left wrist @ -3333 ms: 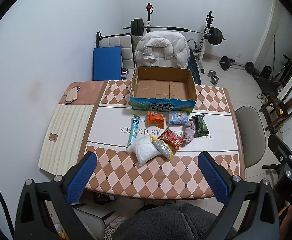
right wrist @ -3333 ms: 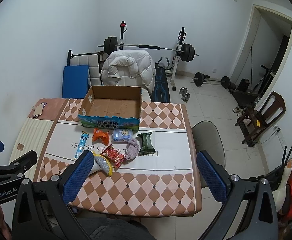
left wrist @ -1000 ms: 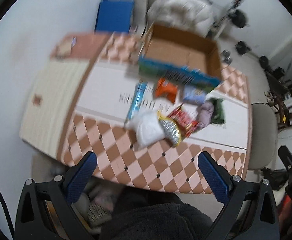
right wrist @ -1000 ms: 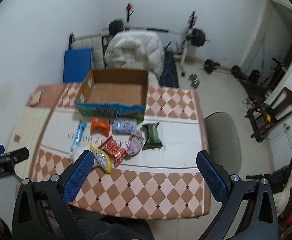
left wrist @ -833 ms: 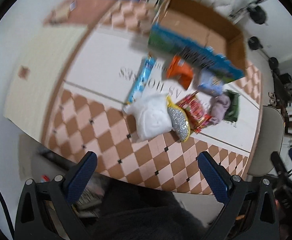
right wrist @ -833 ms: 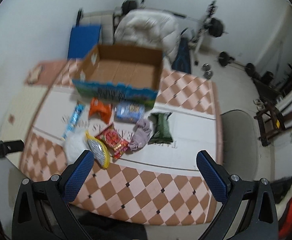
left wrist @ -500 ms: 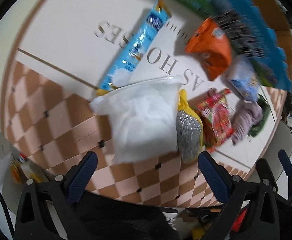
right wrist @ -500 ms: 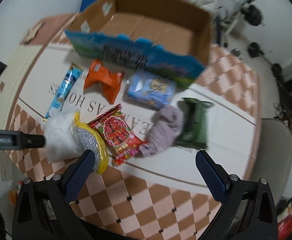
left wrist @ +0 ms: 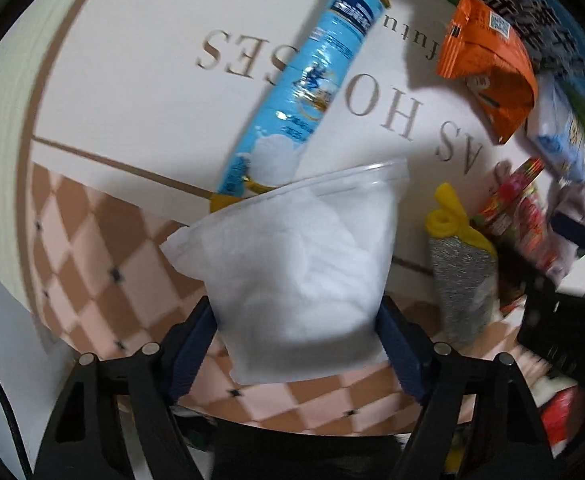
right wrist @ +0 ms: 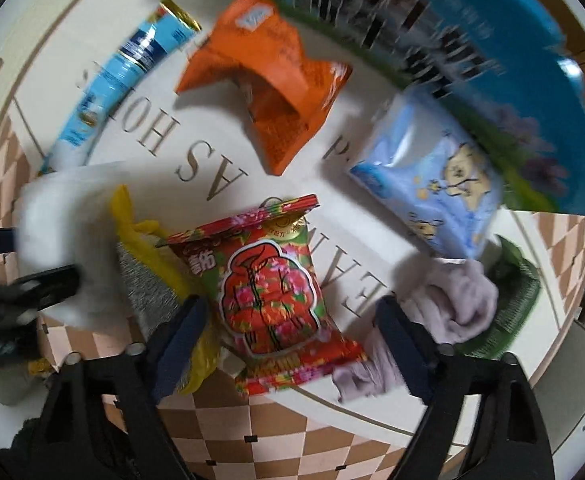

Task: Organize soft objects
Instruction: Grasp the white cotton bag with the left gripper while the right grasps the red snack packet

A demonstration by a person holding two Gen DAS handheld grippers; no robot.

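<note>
Now down from the high hover, left gripper (left wrist: 298, 344) jaws wide astride the white bag (left wrist: 296, 272), right gripper (right wrist: 288, 340) wide astride the red packet (right wrist: 270, 292), grasps imminent.

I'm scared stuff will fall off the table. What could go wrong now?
The white puffy bag lies at the table edge, so a bad squeeze by the left gripper might push it off. The right gripper straddles the red snack packet, close to the purple cloth, and might snag that too.
</note>
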